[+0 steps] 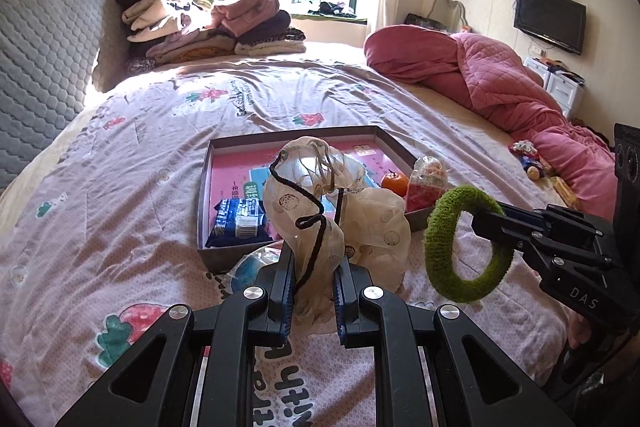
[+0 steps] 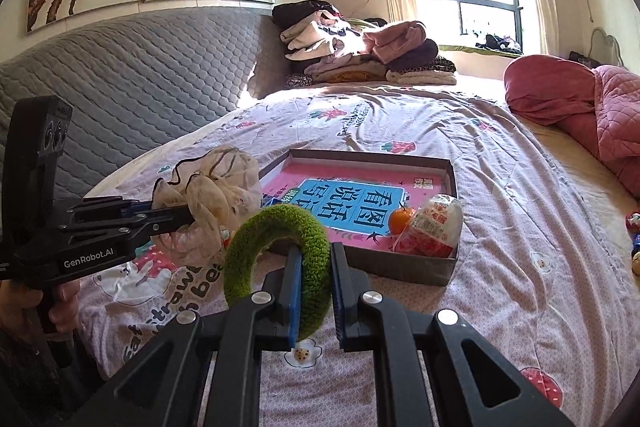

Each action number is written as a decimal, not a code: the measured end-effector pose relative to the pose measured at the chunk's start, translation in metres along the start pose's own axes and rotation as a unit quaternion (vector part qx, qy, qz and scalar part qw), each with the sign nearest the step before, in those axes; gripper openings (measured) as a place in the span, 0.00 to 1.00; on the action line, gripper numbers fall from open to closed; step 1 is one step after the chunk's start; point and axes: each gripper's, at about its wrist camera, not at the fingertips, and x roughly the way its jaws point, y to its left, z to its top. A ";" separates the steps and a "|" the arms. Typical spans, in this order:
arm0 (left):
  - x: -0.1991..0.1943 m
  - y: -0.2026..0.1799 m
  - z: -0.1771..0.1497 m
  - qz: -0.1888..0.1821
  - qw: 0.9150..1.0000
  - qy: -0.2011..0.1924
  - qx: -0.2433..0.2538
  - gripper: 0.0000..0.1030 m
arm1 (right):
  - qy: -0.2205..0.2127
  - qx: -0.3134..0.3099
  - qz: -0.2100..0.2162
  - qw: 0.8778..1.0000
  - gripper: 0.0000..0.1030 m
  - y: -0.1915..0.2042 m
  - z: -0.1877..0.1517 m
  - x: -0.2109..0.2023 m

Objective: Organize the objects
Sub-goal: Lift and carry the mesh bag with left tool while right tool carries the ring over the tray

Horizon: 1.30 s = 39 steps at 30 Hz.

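A bed with a strawberry-print sheet carries a shallow box holding a blue packet at its left, an orange and a red-and-white snack bag at its right. Nearest on the left, the left gripper has its fingers clamped on a sheer cream scrunchie with black trim, which billows up just in front of the box's near edge. To the right, the right gripper has its fingers closed on one side of a fuzzy green scrunchie, held above the sheet just short of the box. The step in hand looks like carrying both scrunchies into the box. To do it well, move each over bare pink floor in the box's middle, clear of the packet and the food, lower it past the rim, then let go.
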 end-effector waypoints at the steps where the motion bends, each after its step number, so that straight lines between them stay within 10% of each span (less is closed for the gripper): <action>1: -0.001 0.000 0.001 0.001 1.000 -0.002 0.001 0.16 | -0.002 -0.002 -0.002 1.000 0.13 0.001 0.002 0.000; 39: 0.010 0.035 0.074 0.019 0.999 -0.034 -0.002 0.16 | -0.063 -0.009 -0.024 0.998 0.13 -0.001 0.066 0.019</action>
